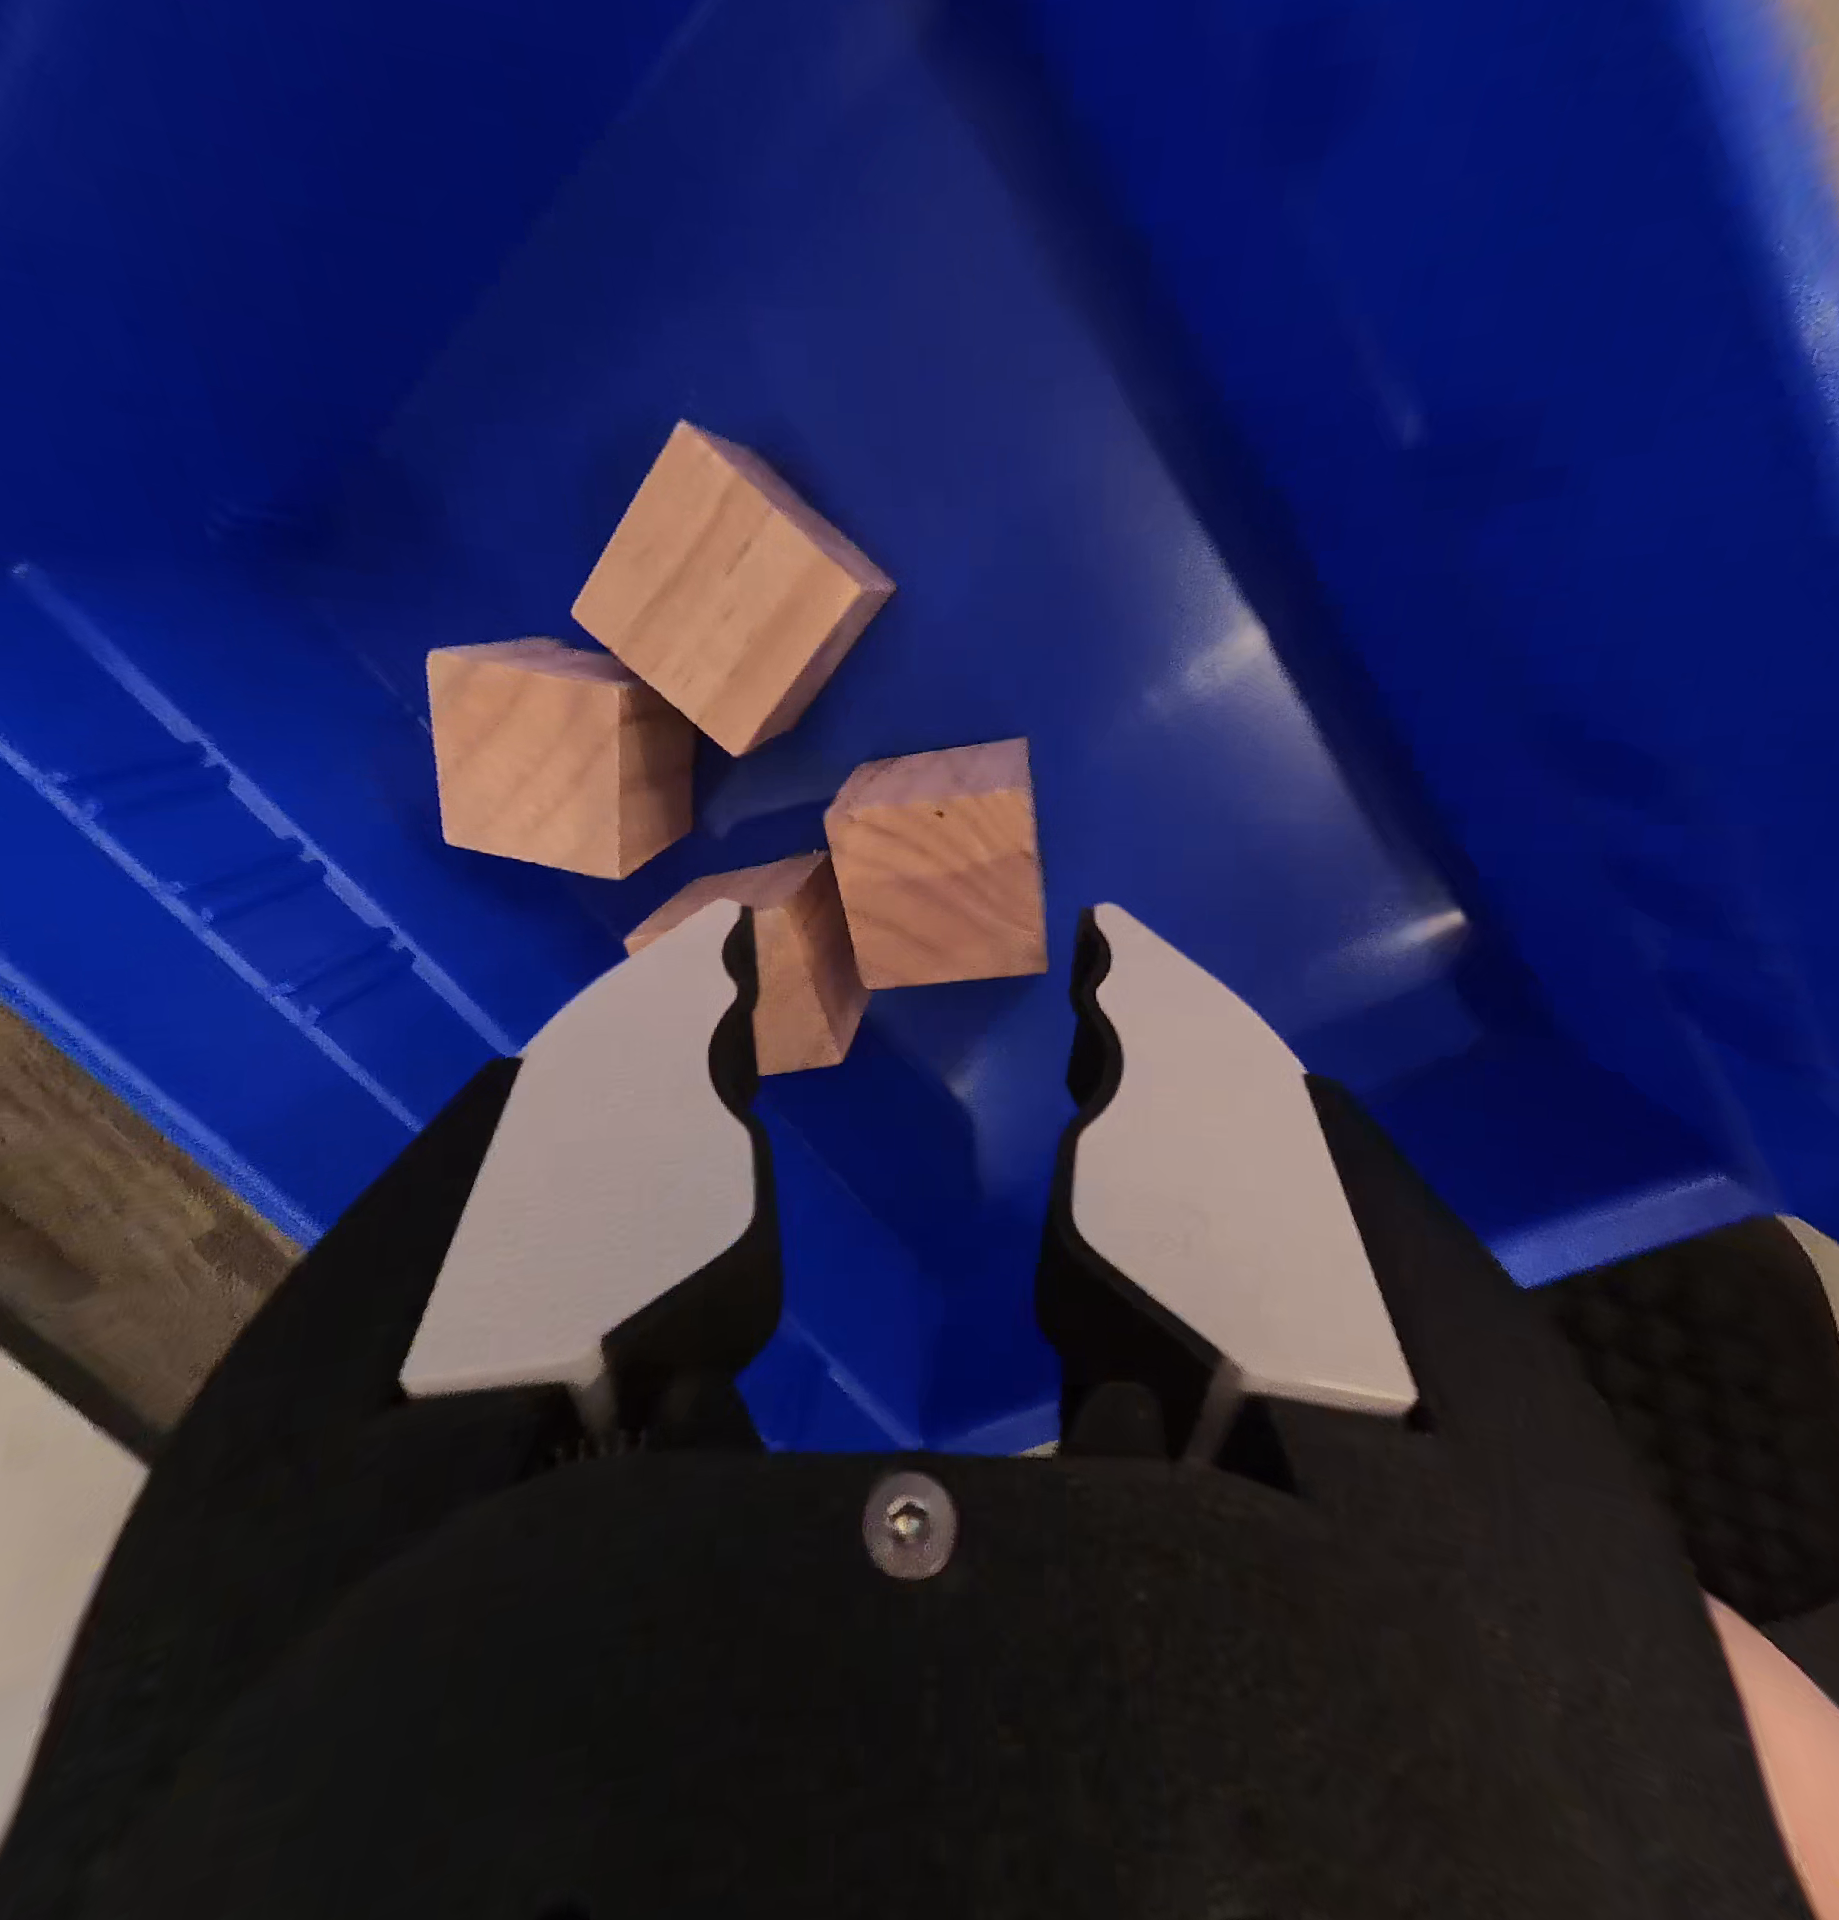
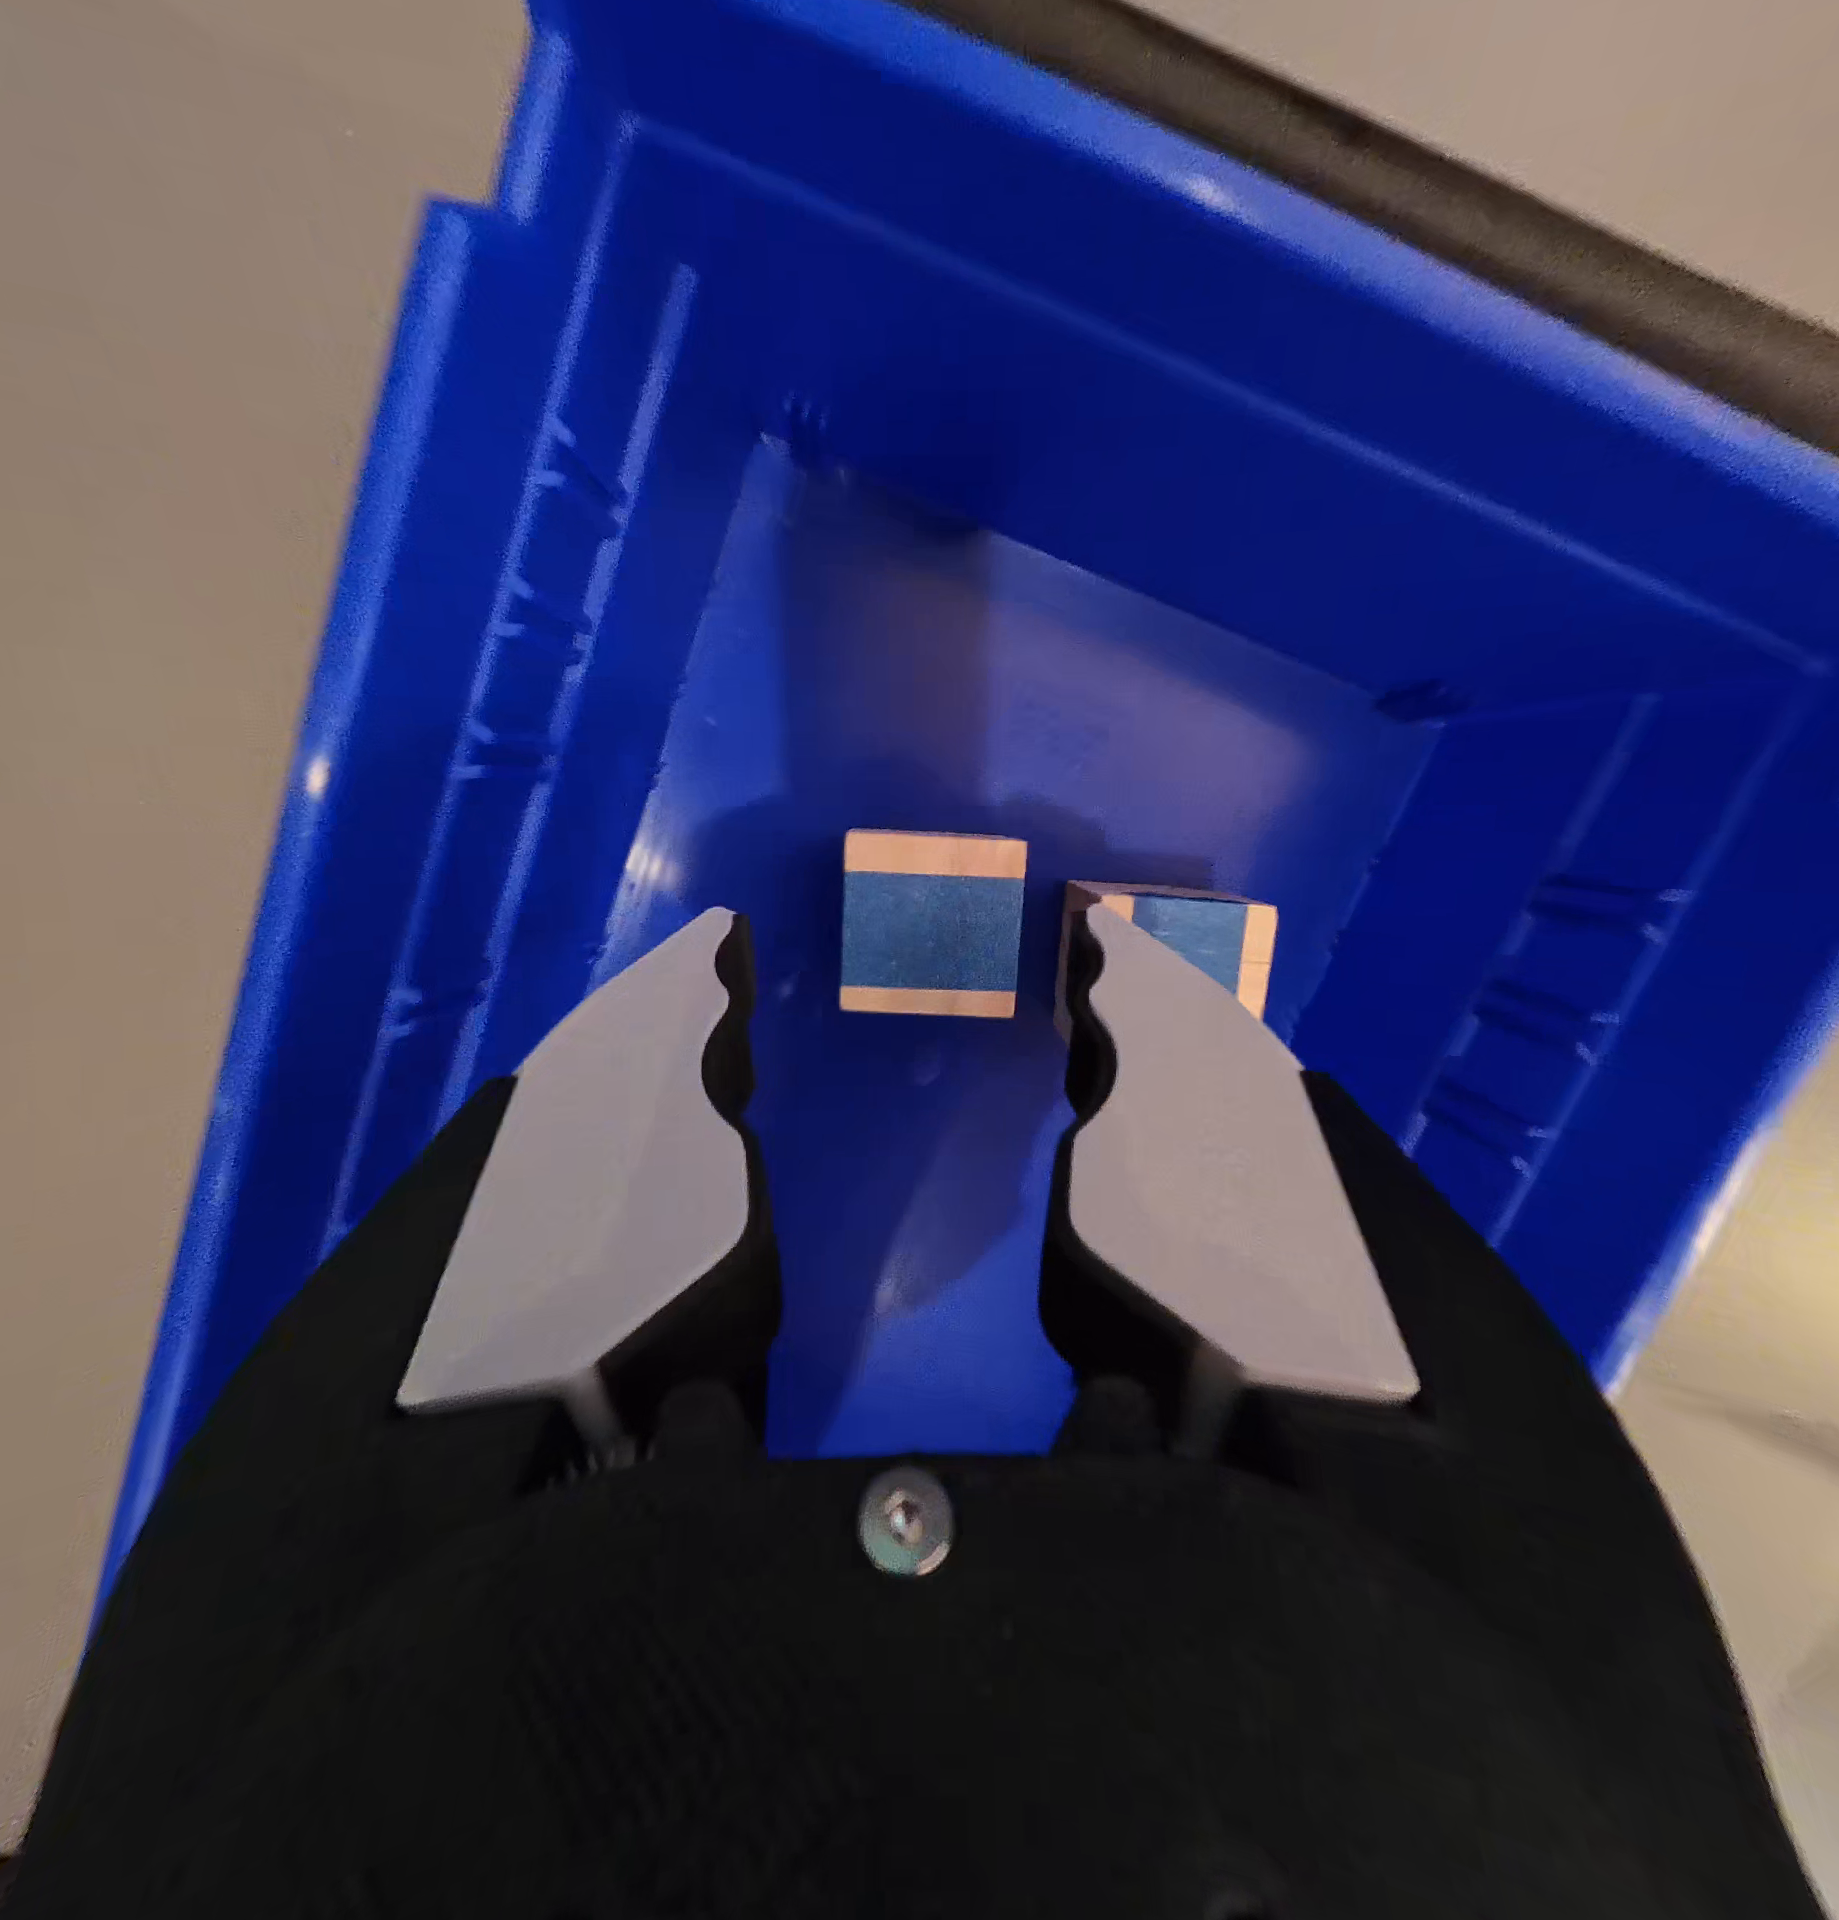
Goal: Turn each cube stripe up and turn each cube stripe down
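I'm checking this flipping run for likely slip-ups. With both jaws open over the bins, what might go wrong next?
1. The four plain cubes lie crowded, some touching; the open left gripper closing on one may nudge a neighbour.
2. The right gripper has one finger over the second striped cube, so lowering may knock it instead of straddling the first striped cube.
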Motion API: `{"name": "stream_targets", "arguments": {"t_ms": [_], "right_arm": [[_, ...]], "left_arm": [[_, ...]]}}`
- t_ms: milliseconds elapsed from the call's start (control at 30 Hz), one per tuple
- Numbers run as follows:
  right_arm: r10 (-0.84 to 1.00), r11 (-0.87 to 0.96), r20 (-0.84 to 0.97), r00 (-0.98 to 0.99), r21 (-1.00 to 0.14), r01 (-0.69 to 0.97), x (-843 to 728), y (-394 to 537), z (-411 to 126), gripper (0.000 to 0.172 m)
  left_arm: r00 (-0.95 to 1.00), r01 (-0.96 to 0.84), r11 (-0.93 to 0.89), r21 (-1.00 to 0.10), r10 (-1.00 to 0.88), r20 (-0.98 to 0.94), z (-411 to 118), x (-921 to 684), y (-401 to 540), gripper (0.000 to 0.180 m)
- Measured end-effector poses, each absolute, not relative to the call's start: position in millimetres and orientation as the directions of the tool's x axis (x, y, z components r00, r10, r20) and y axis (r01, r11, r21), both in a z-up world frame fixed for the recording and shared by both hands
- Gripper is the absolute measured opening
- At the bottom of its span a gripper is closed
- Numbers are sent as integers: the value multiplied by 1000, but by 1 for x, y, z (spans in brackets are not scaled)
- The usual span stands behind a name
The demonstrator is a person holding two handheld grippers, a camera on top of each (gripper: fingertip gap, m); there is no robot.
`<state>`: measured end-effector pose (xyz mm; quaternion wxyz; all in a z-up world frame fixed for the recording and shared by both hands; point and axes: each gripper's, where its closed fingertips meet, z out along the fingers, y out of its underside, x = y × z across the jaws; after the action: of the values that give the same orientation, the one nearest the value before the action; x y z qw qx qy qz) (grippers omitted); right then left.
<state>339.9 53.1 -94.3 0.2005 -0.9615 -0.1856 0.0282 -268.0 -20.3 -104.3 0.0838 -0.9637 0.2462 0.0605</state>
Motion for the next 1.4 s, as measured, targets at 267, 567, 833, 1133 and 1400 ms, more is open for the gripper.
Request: {"name": "stream_targets", "arguments": {"t_ms": [267, 567, 833, 1133, 1400], "right_arm": [[411, -802, 78, 908, -443, 401, 331, 44, -67, 60], [328, -767, 200, 923, -515, 384, 338, 48, -36, 54], [502, 73, 473, 724, -857, 510, 200, 25, 102, 66], [583, 652, 703, 407, -704, 282, 41, -91, 101, 80], [459, 754, 792, 404, -587, 295, 30, -111, 100, 47]], "left_arm": [[872, -482, -873, -70, -471, -136, -128, -272, -15, 61], [878, -460, -860, -218, -405, -256, -84, -279, -2, 45], [744, -238, -405, -883, -660, 102, 74, -155, -11, 44], [129, -89, -433, -897, -898, 421, 116, 2, -90, 43], [-61, -131, -465, -876, -878, 475, 111, 39, -119, 43]]}}
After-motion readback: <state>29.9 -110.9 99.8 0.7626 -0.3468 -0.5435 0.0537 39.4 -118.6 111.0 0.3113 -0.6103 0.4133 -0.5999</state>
